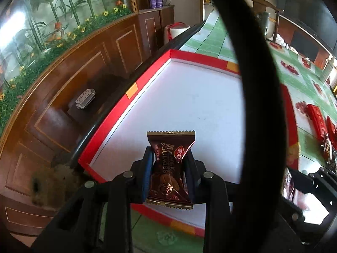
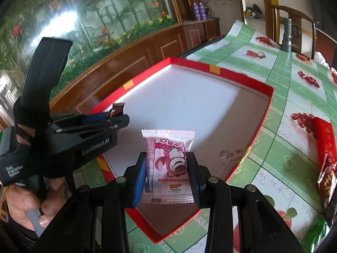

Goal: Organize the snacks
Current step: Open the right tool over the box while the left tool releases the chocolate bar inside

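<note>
Our left gripper (image 1: 168,168) pinches a brown chocolate snack pack (image 1: 169,168) and our right gripper (image 2: 166,177) pinches a pink strawberry snack pack (image 2: 168,166). Both hang level over the empty red box (image 2: 263,113). We think we are putting snacks in; next we lower and let go.

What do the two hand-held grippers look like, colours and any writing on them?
Both are matte black plastic. The right hand-held gripper has blue finger pads and silver pivot pins. The left hand-held gripper carries white lettering, "GenRobot.AI" and "Data Acquisition System", with a black strap over the bare hand.
</note>
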Demonstrator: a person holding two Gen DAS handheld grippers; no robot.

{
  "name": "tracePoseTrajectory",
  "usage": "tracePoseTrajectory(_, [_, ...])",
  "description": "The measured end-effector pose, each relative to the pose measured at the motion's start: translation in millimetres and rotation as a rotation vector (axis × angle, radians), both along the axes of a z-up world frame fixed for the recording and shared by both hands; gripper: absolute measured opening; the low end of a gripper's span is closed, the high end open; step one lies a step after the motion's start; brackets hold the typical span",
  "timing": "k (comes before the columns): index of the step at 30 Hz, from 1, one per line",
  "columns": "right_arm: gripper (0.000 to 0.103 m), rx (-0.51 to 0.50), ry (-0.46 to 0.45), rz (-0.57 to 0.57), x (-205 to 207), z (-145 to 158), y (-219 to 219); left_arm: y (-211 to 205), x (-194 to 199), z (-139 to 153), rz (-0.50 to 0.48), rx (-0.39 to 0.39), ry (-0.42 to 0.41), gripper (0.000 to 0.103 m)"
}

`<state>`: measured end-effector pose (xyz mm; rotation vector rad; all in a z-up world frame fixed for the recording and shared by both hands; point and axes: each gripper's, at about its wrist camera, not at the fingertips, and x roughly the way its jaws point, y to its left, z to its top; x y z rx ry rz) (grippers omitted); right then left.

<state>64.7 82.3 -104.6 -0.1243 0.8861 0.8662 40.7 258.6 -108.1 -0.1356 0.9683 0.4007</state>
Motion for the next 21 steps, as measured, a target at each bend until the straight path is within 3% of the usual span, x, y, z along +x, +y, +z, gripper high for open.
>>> tracePoseTrajectory(12, [0.039, -0.064, 0.000, 0.022, -1, -16, 12, 3, 10, -12, -0.019, 0.019, 0.030, 0.031])
tracePoseTrajectory(14, [0.040, -0.066, -0.005, 0.027, -4, -14, 13, 3, 10, -10, -0.021, 0.011, 0.025, 0.039])
tracePoseTrajectory(16, [0.042, -0.048, -0.021, 0.026, -7, -8, 9, 4, 7, -3, -0.015, 0.006, 0.008, 0.061])
tracePoseTrajectory(18, [0.048, -0.042, -0.039, 0.017, -8, -2, 6, 3, 5, 5, -0.011, 0.015, -0.015, 0.071])
tracePoseTrajectory(21, [0.049, -0.019, -0.065, 0.005, -13, 9, -8, -1, 1, 17, -0.013, 0.035, -0.037, 0.074])
